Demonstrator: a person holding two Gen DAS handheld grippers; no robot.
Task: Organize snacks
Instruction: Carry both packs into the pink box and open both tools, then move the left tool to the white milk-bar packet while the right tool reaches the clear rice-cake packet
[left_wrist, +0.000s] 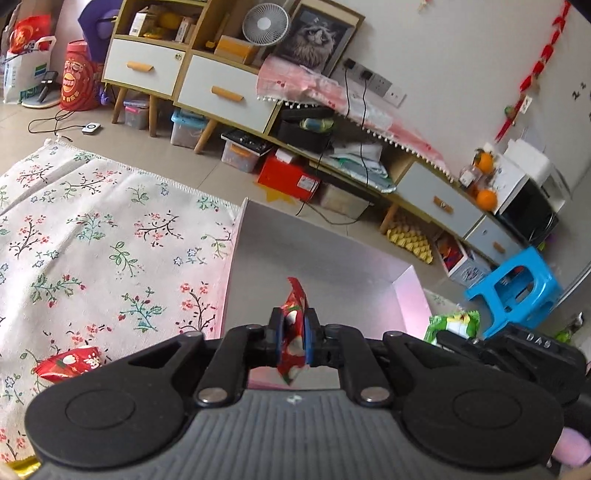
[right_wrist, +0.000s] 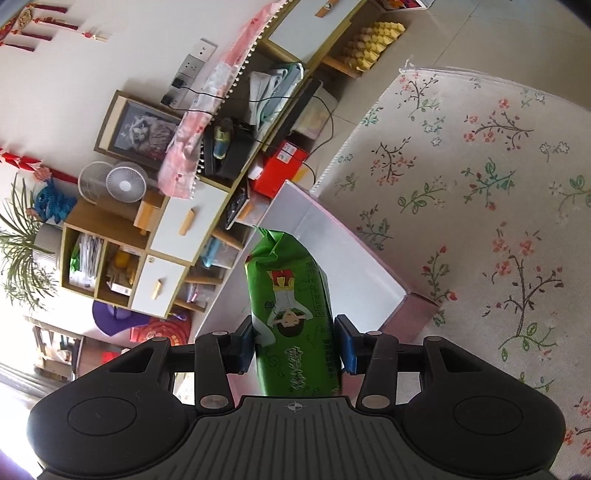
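The left gripper (left_wrist: 294, 338) is clenched on a small red snack packet (left_wrist: 293, 325) above the pink box (left_wrist: 412, 295) at the floral cloth's (left_wrist: 110, 236) edge, while the right gripper (right_wrist: 295, 341) brackets a green snack pack (right_wrist: 291, 317) over it, pads seemingly just slackening to drop it in

The box (left_wrist: 317, 254) sits open on the cloth (left_wrist: 110, 229), at the cloth's far edge in the left wrist view, with the floor and a long cabinet (left_wrist: 221, 92) behind it. Over the box's near side the left gripper (left_wrist: 294, 338) pinches a small packet (left_wrist: 293, 332) between its fingers (left_wrist: 276, 332). A second small packet (left_wrist: 70, 363) lies on the cloth, left of the box and well apart from it. Just right of the box is a bag (left_wrist: 452, 325), held by the right gripper (right_wrist: 294, 343) above the box's near wall. A stool (left_wrist: 517, 288) stands on the floor to the box's right.
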